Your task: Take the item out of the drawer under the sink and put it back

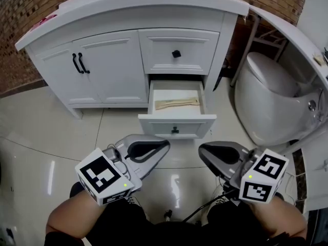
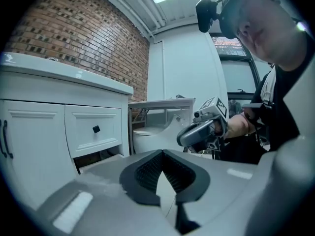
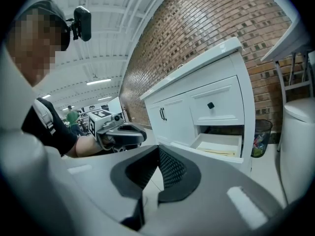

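Observation:
The lower drawer of the white sink cabinet stands pulled out. A flat tan item lies inside it, also seen in the right gripper view as the tan item. Both grippers hang low over the floor in front of the drawer, well short of it. My left gripper is shut with nothing in it, its tips meeting in its own view. My right gripper is also shut and holds nothing. Each gripper shows in the other's view: the right gripper and the left gripper.
Above the pulled-out drawer is a shut drawer with a black knob. Two cupboard doors with black handles are to its left. A white toilet stands close on the right. A waste bin sits between cabinet and toilet. The floor is glossy tile.

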A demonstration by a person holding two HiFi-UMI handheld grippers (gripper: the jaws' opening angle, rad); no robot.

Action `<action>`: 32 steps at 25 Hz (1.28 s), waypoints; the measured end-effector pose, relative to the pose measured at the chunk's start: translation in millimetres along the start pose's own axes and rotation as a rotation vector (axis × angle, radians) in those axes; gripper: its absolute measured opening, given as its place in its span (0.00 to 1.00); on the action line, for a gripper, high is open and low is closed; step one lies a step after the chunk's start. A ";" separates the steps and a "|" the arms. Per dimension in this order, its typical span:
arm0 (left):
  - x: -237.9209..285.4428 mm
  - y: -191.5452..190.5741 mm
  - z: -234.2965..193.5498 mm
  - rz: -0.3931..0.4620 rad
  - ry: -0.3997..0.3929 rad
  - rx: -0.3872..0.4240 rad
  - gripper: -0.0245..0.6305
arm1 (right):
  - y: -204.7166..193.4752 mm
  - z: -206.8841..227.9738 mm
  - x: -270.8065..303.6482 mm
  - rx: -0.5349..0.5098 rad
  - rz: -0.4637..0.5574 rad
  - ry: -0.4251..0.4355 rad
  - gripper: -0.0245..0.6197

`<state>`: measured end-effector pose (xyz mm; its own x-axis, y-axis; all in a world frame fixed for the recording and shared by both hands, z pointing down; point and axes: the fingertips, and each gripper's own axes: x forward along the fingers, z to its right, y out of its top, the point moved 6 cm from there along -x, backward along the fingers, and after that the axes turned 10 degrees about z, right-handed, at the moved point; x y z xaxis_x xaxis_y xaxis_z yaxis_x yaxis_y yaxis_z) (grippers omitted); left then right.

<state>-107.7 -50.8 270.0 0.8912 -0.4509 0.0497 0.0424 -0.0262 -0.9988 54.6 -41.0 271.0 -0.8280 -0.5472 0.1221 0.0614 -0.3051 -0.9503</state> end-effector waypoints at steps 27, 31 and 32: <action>150.9 -37.9 -178.5 -0.326 0.047 0.480 0.13 | -8.5 6.7 10.2 0.058 -0.036 0.045 0.04; 180.6 -76.1 -196.2 -0.490 -0.045 0.450 0.17 | -6.4 13.0 10.3 0.085 -0.028 0.040 0.04; 185.8 -83.8 -201.3 -0.521 -0.054 0.444 0.16 | -5.7 14.0 10.1 0.091 -0.025 0.040 0.04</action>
<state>-36.6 -312.0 363.7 0.7253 -0.4331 0.5352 0.6424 0.1461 -0.7523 53.7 -55.7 281.7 -0.8512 -0.5077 0.1328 0.0892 -0.3893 -0.9168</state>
